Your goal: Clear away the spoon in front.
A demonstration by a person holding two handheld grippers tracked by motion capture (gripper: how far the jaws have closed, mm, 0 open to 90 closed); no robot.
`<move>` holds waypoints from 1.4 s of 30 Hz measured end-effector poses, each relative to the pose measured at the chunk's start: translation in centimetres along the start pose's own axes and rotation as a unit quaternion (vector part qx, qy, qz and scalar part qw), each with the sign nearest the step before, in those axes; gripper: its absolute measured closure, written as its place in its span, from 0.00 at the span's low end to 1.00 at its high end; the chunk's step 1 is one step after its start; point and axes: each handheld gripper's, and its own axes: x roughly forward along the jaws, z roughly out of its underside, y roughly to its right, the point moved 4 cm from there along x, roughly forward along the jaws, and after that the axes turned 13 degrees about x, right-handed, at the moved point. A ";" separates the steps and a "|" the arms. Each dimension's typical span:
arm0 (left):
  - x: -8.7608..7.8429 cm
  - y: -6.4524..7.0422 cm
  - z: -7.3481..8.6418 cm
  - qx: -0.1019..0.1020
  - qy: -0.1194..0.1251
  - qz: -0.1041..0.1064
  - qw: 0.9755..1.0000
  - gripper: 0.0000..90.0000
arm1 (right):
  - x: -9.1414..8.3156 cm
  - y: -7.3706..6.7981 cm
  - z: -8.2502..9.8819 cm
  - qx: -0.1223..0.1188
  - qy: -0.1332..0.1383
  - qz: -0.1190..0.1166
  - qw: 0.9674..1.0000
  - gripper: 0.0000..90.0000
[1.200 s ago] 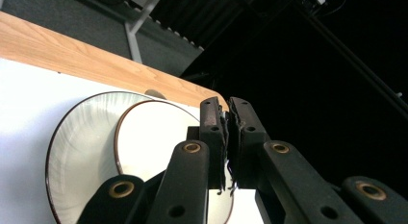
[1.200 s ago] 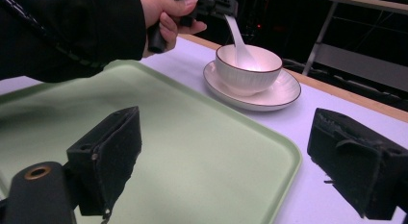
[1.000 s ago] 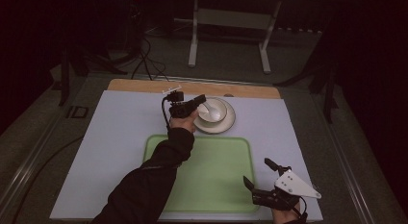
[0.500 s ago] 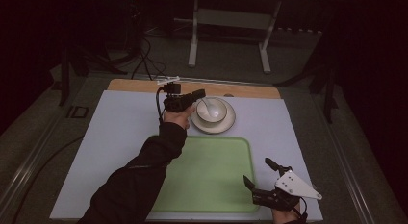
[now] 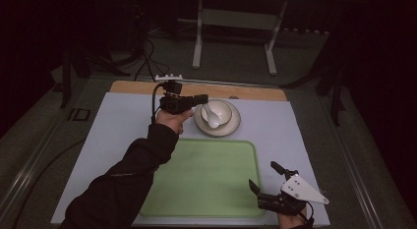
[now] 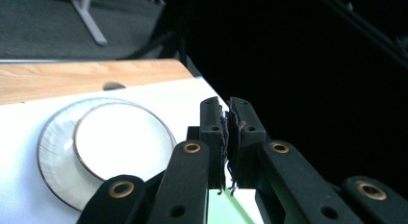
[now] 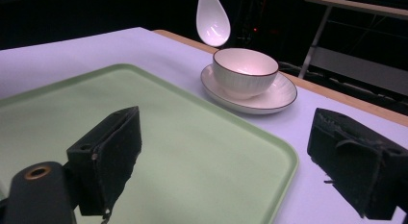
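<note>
A white bowl (image 5: pixel 222 109) with a dark rim stands on a white saucer (image 5: pixel 233 127) at the back of the table. My left gripper (image 5: pixel 202 98) hovers just left of the bowl, pointing right, shut on the handle of a white spoon (image 5: pixel 213 119). The spoon hangs with its scoop down over the bowl; the right gripper view shows the spoon (image 7: pixel 212 22) in the air above the bowl (image 7: pixel 244 72). In the left gripper view the jaws (image 6: pixel 227 106) are pressed together beside the bowl (image 6: pixel 125 140). My right gripper (image 5: pixel 263 175) rests open at the green tray's front right corner, nothing between its pads.
A green tray (image 5: pixel 196 180) lies bare at the front centre of the pale mat. A wooden strip (image 5: pixel 255 93) runs along the table's back edge. Beyond it are a metal stand's legs (image 5: pixel 199 52) and cables on the dark floor.
My left gripper has risen and drawn back to the left from over the bowl, lifting the spoon out of it. The right gripper has not moved.
</note>
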 end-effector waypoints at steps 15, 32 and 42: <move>-3.5 1.7 0.7 0.051 -0.061 0.057 0.995 0.94 | 0.1 -0.1 0.0 -0.001 -0.002 0.001 1.000 0.13; -6.1 2.7 3.5 0.091 -0.177 0.104 0.974 0.94 | 0.3 -0.1 0.2 -0.001 -0.007 0.001 1.000 0.13; -7.1 3.0 5.4 0.099 -0.220 0.116 0.964 0.94 | 0.4 -0.1 0.2 -0.003 -0.008 0.001 1.000 0.13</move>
